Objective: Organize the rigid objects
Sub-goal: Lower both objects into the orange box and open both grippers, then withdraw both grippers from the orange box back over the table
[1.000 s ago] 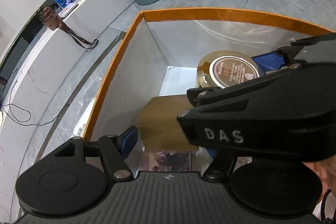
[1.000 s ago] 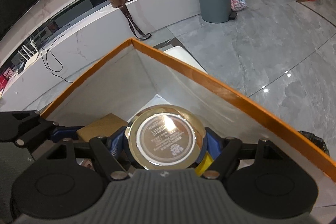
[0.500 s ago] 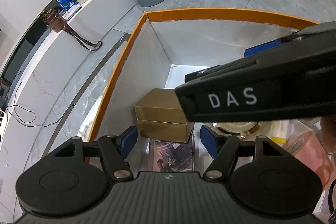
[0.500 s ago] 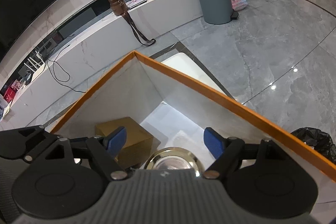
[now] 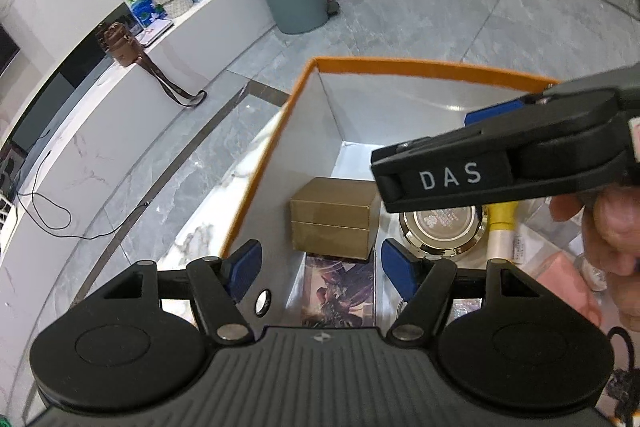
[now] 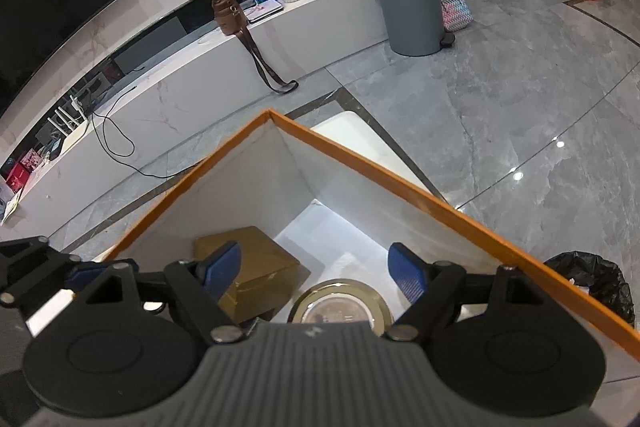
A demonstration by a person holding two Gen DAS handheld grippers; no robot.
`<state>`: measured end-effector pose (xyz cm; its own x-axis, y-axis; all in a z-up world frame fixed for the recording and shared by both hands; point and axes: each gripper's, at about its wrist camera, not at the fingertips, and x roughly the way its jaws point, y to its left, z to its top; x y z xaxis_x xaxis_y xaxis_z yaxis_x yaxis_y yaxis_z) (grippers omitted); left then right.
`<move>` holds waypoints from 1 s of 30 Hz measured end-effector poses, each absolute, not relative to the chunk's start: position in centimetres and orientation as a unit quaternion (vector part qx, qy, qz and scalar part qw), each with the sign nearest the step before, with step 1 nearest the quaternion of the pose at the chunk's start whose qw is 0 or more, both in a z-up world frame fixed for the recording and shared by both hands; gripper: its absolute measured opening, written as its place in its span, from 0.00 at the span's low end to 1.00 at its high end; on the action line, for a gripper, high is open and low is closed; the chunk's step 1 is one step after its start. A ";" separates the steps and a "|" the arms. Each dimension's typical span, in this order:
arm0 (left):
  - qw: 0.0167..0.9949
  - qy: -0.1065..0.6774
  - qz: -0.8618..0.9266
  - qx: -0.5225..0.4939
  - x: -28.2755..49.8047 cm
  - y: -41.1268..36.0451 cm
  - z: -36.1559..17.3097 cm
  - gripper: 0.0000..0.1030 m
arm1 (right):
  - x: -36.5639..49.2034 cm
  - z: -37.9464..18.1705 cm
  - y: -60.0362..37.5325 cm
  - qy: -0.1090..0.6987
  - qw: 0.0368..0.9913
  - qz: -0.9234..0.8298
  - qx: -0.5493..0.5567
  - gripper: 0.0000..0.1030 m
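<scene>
Inside the orange-rimmed box [image 6: 400, 183], the round tin [image 6: 340, 301] sits half hidden; both tools [image 5: 320, 265] [image 6: 314, 269] spread, empty.

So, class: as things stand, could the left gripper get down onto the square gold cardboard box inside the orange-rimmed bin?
Probably yes. The left gripper is open and empty above the gold cardboard box, whose top is bare. The right gripper hangs off to one side, over the round gold tin.

Grey marble floor [image 6: 520, 75], white ledge [image 6: 192, 87]
</scene>
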<state>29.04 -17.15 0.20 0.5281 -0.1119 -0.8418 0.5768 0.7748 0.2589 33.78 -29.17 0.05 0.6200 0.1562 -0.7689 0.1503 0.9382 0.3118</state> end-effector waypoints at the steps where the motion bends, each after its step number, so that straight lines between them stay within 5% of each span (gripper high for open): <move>1: 0.837 0.436 -0.206 0.259 28.9 -16.8 0.6 0.78 | 33.6 0.2 -29.0 0.435 0.883 0.002 0.175 0.77; 30: 0.896 0.418 -0.110 0.102 21.3 -3.6 2.7 0.78 | 31.1 3.8 -26.3 0.415 0.898 0.031 0.142 0.78</move>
<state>21.32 -3.58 2.75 0.6269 -0.1112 -0.7711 0.2823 0.9549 0.0918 31.13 -26.34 3.78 0.6543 0.1737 -0.7360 0.0619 0.9577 0.2811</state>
